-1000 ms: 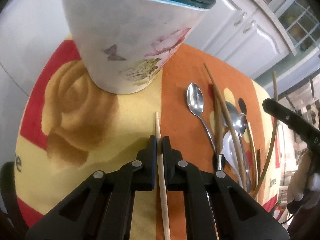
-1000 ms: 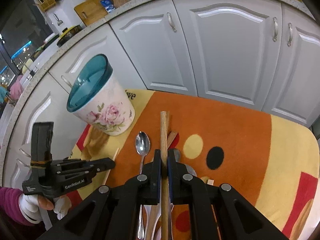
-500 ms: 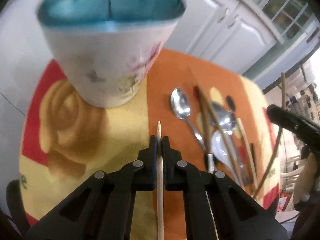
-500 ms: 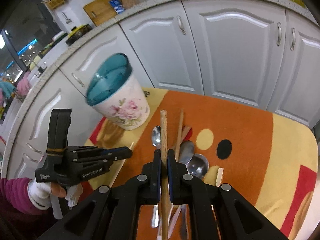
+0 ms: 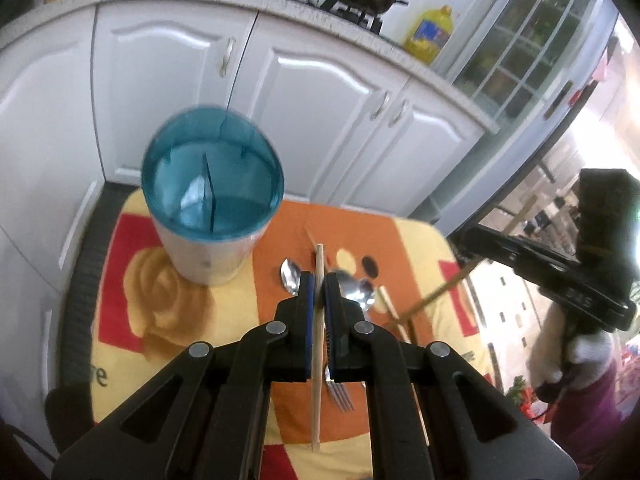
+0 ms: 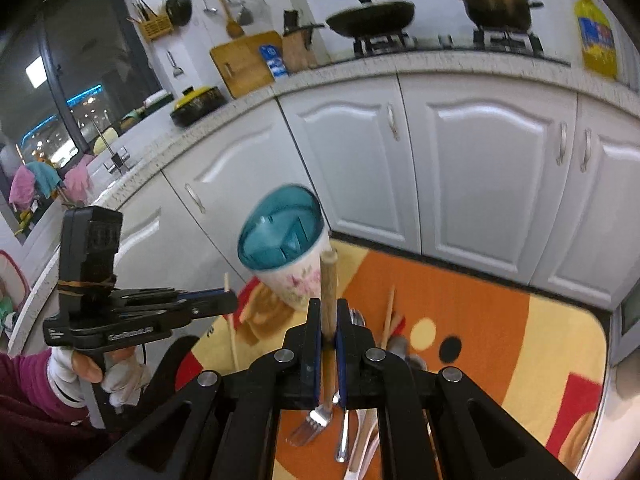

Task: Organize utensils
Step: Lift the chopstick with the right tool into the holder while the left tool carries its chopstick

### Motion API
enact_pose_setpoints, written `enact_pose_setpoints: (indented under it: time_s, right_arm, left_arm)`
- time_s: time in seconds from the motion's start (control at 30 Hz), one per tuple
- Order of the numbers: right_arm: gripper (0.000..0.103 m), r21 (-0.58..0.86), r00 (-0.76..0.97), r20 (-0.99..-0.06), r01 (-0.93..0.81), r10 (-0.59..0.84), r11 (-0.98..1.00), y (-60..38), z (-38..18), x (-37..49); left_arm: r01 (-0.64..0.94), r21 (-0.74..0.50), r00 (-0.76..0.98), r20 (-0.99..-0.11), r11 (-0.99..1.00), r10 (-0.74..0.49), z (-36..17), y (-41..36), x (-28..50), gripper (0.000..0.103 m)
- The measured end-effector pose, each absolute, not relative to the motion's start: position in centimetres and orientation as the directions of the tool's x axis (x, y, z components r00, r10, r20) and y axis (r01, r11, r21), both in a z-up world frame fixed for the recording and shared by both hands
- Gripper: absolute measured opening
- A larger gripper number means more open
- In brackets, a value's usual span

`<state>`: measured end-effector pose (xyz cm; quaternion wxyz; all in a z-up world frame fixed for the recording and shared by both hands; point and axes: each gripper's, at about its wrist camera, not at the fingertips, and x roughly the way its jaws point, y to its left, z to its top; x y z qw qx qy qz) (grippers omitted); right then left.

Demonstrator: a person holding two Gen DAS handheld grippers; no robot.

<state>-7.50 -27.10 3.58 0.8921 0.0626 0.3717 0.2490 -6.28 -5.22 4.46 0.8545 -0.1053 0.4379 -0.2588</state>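
Jaws of the left gripper [image 5: 316, 292] clamp a pale chopstick [image 5: 317, 344]. The right gripper [image 6: 328, 320] clamps a brown chopstick [image 6: 329, 280]. The holder [image 5: 212, 216] stands at ten o'clock.

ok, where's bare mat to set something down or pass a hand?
Free: the yellow-and-red corner of the mat right of the black dot, and the rose print in front of the holder. Crowded: the mid strip with spoons, fork and chopsticks.
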Motion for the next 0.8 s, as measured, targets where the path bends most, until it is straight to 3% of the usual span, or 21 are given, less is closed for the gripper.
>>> enact_pose_setpoints:
  time_s: [0.27,0.5,0.8]
  right_arm:
    - [0.005,0.235,0.671,-0.557,-0.437,0.489,0.868,-25.0,8.9,-5.4]
    - [0.005,0.163,0.715,-0.509,-0.465,0.478,0.87,-21.8,12.5,-2.1]
    - [0.005,0.14,0.725,-0.511,-0.46,0.462,0.877,-19.0,13.0,2.9]
  left_arm:
    - [0.365,-0.416,0.568,-0.609,0.833,-0.553,10.8,-2.9,-5.2,0.003]
    - [0.316,-0.334,0.736,-0.504,0.888,-0.452,17.0,-0.1,-1.7,0.003]
    - [0.208,-0.24,0.818,-0.489,0.948,-0.303,16.4,0.2,5.2,0.003]
